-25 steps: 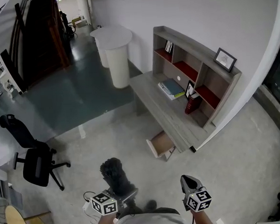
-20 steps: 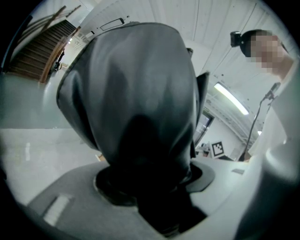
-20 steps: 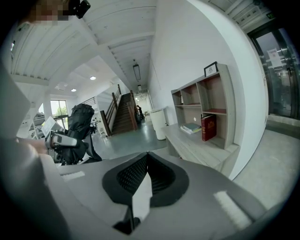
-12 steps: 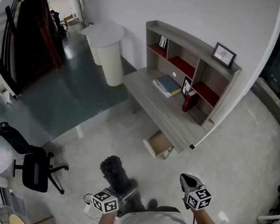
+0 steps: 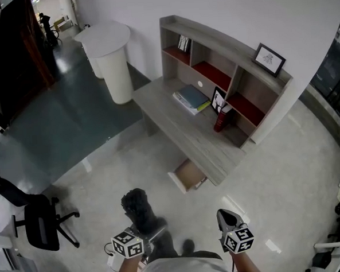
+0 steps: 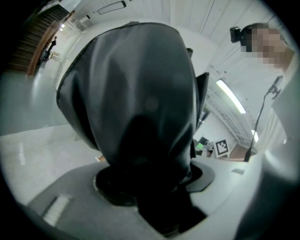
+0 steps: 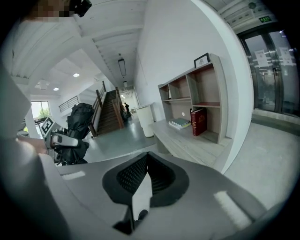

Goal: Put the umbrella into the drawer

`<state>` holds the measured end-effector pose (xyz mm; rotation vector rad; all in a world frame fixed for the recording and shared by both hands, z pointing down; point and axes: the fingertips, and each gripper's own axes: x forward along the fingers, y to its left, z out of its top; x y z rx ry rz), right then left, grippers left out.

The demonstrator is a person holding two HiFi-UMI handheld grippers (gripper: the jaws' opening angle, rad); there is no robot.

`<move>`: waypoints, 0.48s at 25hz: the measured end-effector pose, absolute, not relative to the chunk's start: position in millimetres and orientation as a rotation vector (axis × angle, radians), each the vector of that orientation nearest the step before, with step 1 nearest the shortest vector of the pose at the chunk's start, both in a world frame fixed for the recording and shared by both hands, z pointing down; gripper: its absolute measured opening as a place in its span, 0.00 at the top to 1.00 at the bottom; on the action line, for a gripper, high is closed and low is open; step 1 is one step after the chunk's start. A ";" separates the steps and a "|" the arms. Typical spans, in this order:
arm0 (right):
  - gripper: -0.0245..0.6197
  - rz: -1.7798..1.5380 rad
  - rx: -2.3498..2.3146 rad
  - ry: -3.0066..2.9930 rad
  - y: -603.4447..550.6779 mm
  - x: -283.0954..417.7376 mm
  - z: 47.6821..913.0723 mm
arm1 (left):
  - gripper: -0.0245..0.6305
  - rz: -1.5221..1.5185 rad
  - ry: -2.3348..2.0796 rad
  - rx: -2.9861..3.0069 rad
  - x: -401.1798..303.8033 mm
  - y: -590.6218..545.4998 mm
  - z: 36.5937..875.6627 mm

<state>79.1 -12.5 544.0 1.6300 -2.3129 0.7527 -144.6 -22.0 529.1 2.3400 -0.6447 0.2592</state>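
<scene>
Black umbrella (image 6: 136,93) between left gripper (image 6: 146,187) fingers (image 6: 203,174)

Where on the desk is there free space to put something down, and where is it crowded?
The desk is bare along its front edge and at its end toward the white round table, beside the stacked books. The open drawer below looks empty. It is crowded at the back right, where the red book and a small frame stand.

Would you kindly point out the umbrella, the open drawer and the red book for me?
umbrella (image 5: 140,209), head view, on its folded black cloth
drawer (image 5: 189,173), head view, on its bare inside floor
red book (image 5: 220,121), head view, on its red cover
</scene>
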 end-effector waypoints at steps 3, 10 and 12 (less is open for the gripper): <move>0.95 0.778 1.664 -2.277 -30.2 74.0 553.8 | 0.59 0.305 -0.588 2.338 -145.2 -45.5 543.9; 0.95 0.822 1.725 -2.209 -60.0 47.2 559.9 | 0.59 0.358 -0.473 2.334 -157.1 -92.9 563.3; 0.95 0.831 1.748 -2.186 -65.9 37.8 561.2 | 0.59 0.377 -0.442 2.330 -163.2 -104.5 571.2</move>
